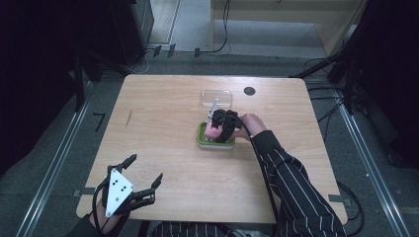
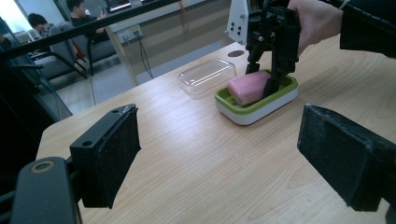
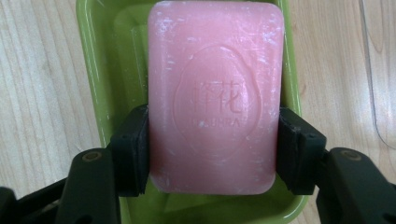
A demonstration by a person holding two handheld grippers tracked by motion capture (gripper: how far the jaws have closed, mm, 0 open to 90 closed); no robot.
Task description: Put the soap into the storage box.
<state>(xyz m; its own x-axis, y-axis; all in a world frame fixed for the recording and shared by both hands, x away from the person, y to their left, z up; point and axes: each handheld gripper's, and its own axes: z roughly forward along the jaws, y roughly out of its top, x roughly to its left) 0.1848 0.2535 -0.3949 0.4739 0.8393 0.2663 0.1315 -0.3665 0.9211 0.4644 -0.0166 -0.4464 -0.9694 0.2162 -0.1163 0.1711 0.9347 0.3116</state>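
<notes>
Right gripper view is showing the pink soap (image 3: 215,95) lying in the green dish (image 3: 95,70), with the right gripper (image 3: 212,156) clamping it: one black pad is pressing each long side of the bar, near its lower half (the stamped oval on top is facing the camera). The dish is sitting on the wooden table (image 3: 37,93), and a clear edge of the lid (image 3: 380,74) is showing at the far right.

In the high view the dish (image 1: 202,139) is resting near the middle of the table (image 1: 163,123), the right gripper (image 1: 217,129) is reaching down into it from the person's right hand (image 1: 251,124), and the lid (image 1: 216,98) is lying just beyond the dish, apart from it. A dark round spot (image 1: 249,91) is sitting near the lid on the table's far side.

The left gripper (image 1: 144,173) is hovering over the near left corner, well apart from the dish, its jaws standing wide apart and holding nothing; its own view is looking across the table at the soap (image 2: 250,87) in the dish (image 2: 256,106).
</notes>
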